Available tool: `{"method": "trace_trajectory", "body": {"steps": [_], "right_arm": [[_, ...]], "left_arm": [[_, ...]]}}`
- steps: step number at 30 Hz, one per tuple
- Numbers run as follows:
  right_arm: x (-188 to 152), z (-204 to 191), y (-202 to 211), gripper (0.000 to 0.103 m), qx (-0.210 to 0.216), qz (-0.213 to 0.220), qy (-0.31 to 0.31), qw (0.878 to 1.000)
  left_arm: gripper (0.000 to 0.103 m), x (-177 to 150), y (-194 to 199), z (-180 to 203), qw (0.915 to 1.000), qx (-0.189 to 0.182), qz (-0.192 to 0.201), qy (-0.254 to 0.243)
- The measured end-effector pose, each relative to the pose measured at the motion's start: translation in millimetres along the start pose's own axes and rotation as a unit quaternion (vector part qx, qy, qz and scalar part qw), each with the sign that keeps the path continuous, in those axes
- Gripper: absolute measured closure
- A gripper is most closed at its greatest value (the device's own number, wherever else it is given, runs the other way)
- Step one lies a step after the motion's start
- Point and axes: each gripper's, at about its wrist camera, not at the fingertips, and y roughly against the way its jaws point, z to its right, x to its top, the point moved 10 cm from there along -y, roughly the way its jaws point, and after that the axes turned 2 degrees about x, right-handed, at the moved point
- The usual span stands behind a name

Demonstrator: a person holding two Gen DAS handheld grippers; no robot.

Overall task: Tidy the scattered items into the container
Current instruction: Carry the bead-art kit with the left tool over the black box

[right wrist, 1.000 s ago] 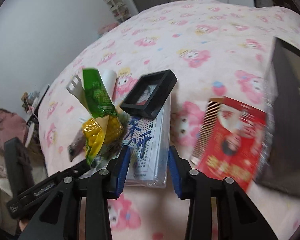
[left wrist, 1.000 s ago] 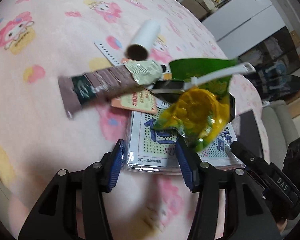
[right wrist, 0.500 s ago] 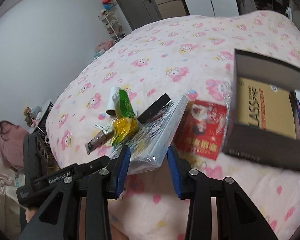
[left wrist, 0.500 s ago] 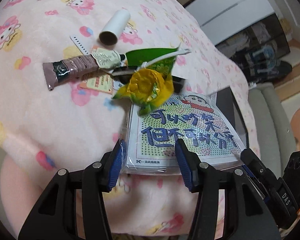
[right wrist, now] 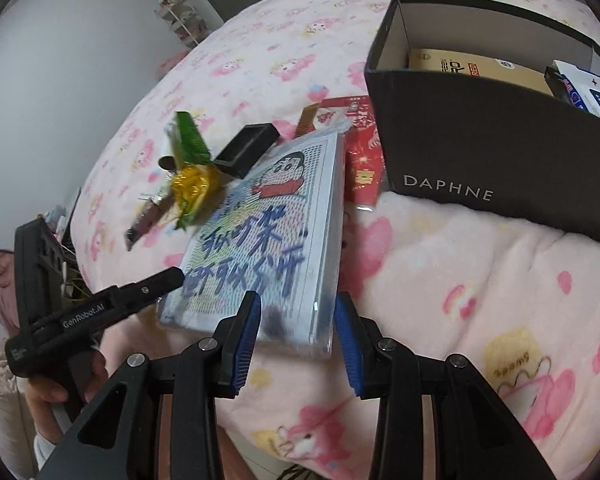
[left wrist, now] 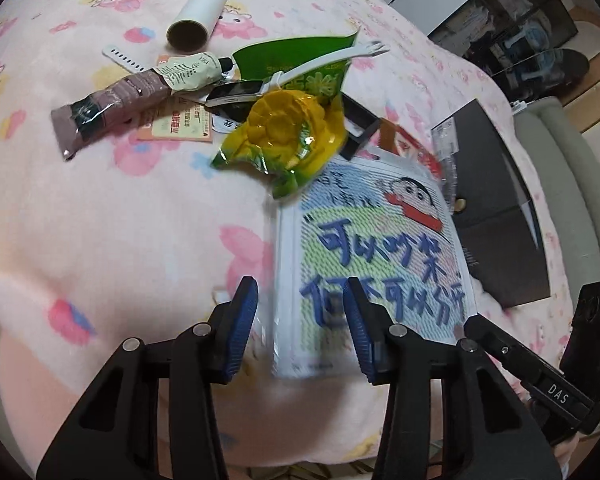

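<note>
A flat cartoon-printed kit in clear wrap (right wrist: 260, 240) lies tilted on the pink blanket, its far end under a yellow-green snack packet (left wrist: 288, 136). My right gripper (right wrist: 296, 328) is shut across the kit's near right corner. My left gripper (left wrist: 302, 324) is closing. The kit's near left corner (left wrist: 300, 340) sits between its jaws, and the left pad (left wrist: 244, 320) still stands clear of the wrap. The black DAPHNE box (right wrist: 480, 152) stands open just right of the kit, with a yellow carton and a blue-white pack inside.
A brown tube (left wrist: 112, 108), white roll (left wrist: 200, 12), white-strapped watch (left wrist: 240, 94) and orange card (left wrist: 180, 124) lie beyond the packet. A black frame (right wrist: 248, 148), comb (right wrist: 304, 120) and red envelope (right wrist: 362, 164) sit between kit and box. A person's hand (right wrist: 56, 392) holds the left gripper.
The kit has slid out from under the packet and the black frame, towards the box, along with my right gripper. My left gripper's jaws have narrowed around the kit's corner.
</note>
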Motion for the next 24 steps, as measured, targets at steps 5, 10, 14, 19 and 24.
{"method": "trace_trajectory", "body": {"steps": [5,10,14,19,24], "right_arm": [[14,7,-15,0.069,-0.022,-0.005,0.018,1.0],[17,19,-48,0.068,-0.024,-0.034,0.009,0.999],[17,16,-39,0.068,-0.033,-0.022,0.017,0.999],[11,8,-2,0.068,-0.008,-0.005,0.02,1.0],[-6,11,29,0.068,0.003,0.009,0.001,1.0]], "left_arm": [[0.056,9,-19,-3,0.9998,0.008,-0.016,-0.006],[0.055,8,-29,6,0.9993,0.0,-0.028,-0.023],[0.055,1,-19,14,0.9989,-0.007,-0.034,-0.032],[0.055,-10,7,27,0.9985,-0.033,-0.029,-0.032],[0.055,-25,28,46,0.9977,-0.037,-0.023,-0.052]]}}
